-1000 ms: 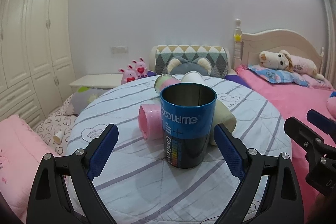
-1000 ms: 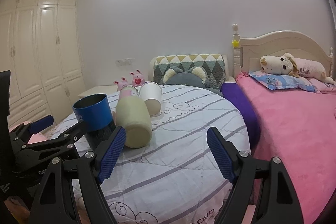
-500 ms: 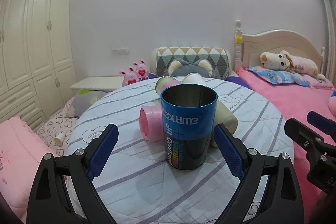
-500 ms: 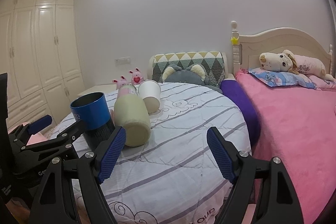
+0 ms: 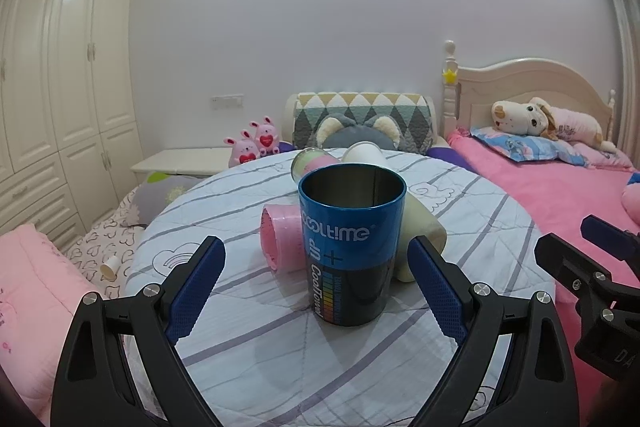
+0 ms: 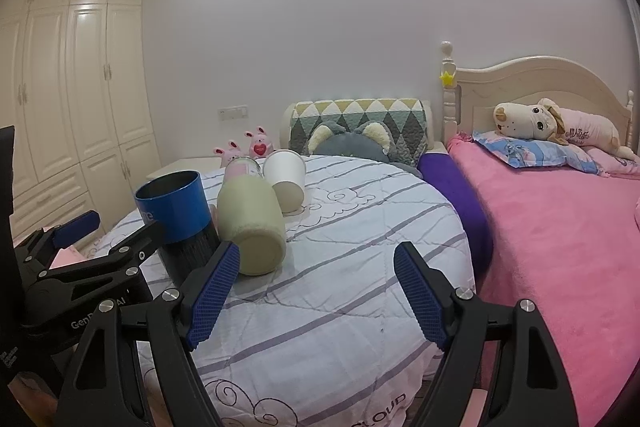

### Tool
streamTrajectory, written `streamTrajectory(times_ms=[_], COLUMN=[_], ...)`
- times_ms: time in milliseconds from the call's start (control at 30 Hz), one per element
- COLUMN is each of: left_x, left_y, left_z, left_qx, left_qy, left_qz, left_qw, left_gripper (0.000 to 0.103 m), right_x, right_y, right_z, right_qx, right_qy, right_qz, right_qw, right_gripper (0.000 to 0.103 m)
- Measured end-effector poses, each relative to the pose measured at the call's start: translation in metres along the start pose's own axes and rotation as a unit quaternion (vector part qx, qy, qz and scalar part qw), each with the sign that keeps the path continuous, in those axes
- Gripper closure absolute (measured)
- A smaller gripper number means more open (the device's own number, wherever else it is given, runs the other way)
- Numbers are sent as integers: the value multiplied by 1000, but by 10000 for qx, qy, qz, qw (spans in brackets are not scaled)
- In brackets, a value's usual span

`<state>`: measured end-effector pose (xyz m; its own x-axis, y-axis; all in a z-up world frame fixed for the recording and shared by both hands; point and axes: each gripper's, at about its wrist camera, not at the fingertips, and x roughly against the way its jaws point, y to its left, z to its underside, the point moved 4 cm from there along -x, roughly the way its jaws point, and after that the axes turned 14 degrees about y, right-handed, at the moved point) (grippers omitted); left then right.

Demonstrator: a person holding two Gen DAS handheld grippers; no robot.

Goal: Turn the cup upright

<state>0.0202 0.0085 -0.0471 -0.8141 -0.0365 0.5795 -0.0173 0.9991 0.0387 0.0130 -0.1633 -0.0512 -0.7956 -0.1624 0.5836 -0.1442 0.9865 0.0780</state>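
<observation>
A bedroom, and a round bench [image 5: 248, 339] under a white striped quilt carries the cups.
The blue metal cup with white lettering [image 5: 352, 247] stands upright, mouth up, between the spread fingers of the left gripper [image 5: 316, 279], untouched on either side. Behind it lie a pink ribbed cup [image 5: 280, 243] and a pale green cup [image 6: 252, 223] on their sides. The right gripper [image 6: 316, 295] hangs wide apart too, gripping nothing, over the quilt beside the pink bed [image 6: 560, 227].
</observation>
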Motion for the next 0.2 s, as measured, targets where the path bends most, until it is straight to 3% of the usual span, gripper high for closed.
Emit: streamTrajectory(times_ms=[200], left_x=[1], left_y=[-3], left_z=[1], left_qx=[-55], left_qy=[-16], left_qz=[-4], left_qw=[10000], left_gripper=[9], right_x=[-4], right_y=[1], right_z=[1], right_qx=[-3], right_qy=[72], right_qz=[-9], right_qw=[10000], right_gripper=[22])
